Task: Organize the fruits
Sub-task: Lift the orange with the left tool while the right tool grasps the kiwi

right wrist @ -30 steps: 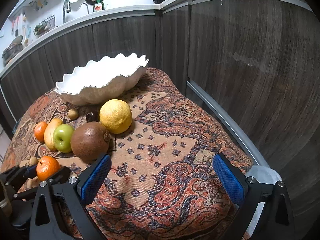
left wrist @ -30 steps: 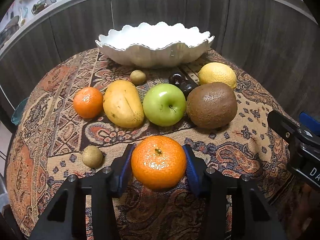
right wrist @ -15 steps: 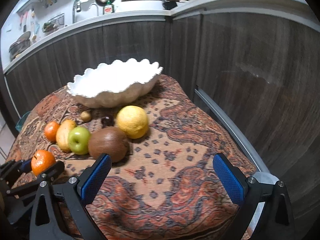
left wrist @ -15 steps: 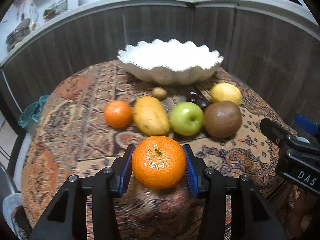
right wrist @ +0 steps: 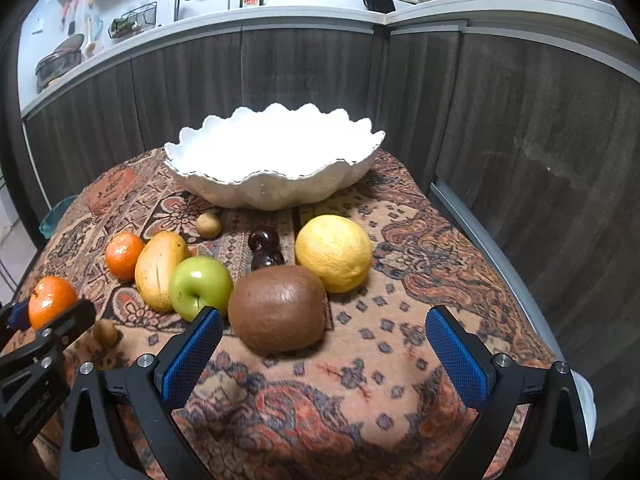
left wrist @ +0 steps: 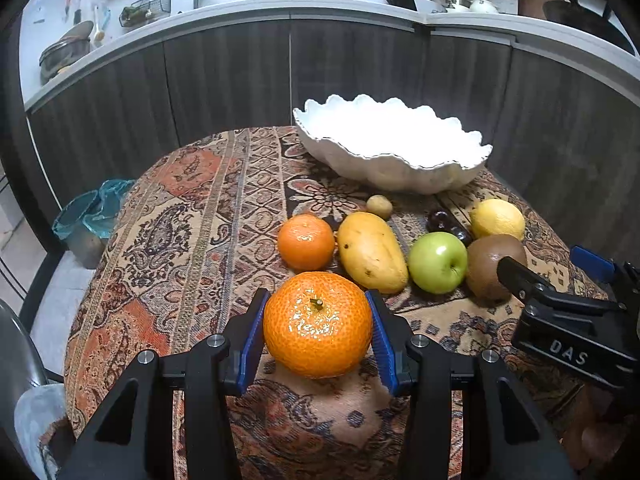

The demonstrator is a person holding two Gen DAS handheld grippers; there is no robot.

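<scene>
My left gripper is shut on a large orange mandarin, lifted above the patterned tablecloth. Behind it lies a row of fruit: a smaller mandarin, a yellow mango, a green apple, a brown kiwi and a lemon. A white scalloped bowl stands at the back, with nothing visible inside. My right gripper is open and holds nothing, hovering just in front of the kiwi. The held mandarin shows at the left of the right wrist view.
Two dark plums and a small tan fruit lie between the row and the bowl. Another small tan fruit sits near the front left. Dark cabinet fronts ring the table closely. A bin with a blue bag stands left.
The left gripper has lifted the mandarin off the cloth and drawn back and left from the fruit row. The right gripper has swung left, so the kiwi now sits in front of it.
</scene>
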